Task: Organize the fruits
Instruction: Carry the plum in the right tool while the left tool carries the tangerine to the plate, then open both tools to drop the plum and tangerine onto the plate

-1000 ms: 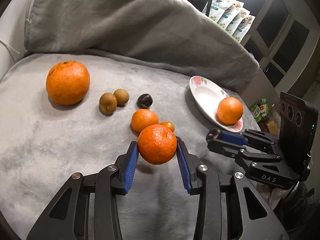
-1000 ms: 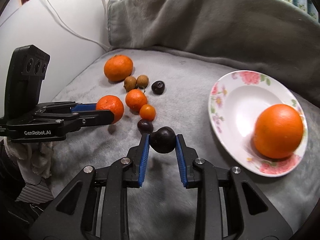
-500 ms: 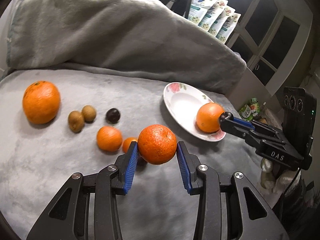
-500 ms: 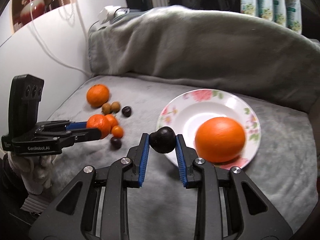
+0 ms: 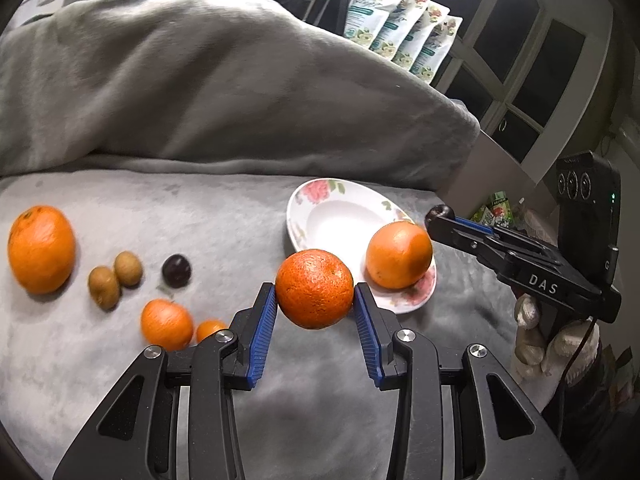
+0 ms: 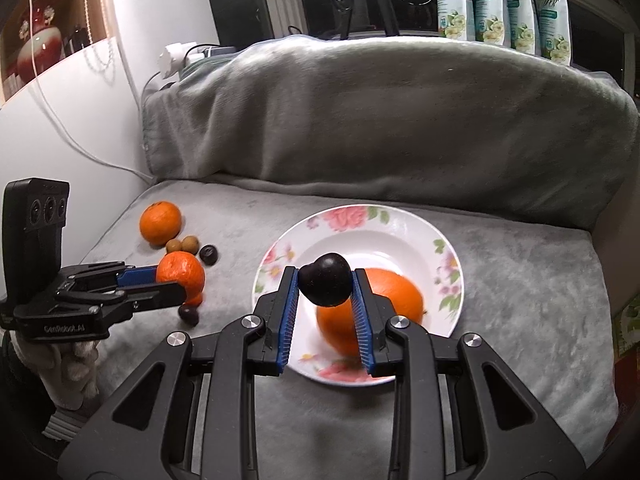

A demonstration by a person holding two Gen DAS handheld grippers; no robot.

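Note:
My left gripper (image 5: 315, 314) is shut on a mandarin (image 5: 315, 288) and holds it above the grey blanket, just left of the flowered plate (image 5: 332, 220). My right gripper (image 6: 325, 296) is shut on a dark plum (image 6: 326, 279) and holds it over the plate (image 6: 448, 264), in front of the orange (image 6: 394, 300) that lies in it. That orange also shows in the left wrist view (image 5: 398, 254). On the blanket to the left lie a big orange (image 5: 41, 249), two brown longans (image 5: 116, 278), a dark plum (image 5: 176, 270), a mandarin (image 5: 166, 324) and a kumquat (image 5: 210, 330).
A thick grey blanket roll (image 5: 220, 92) rises behind the fruit. Several white pouches (image 6: 504, 4) stand on the sill behind it. A white wall with a cable (image 6: 60, 128) is at the left. Another dark plum (image 6: 188, 315) lies by the left gripper.
Both grippers have moved toward the plate with their fruit. The right gripper's plum is now over the plate; the left gripper's mandarin has come closer to the plate's left rim.

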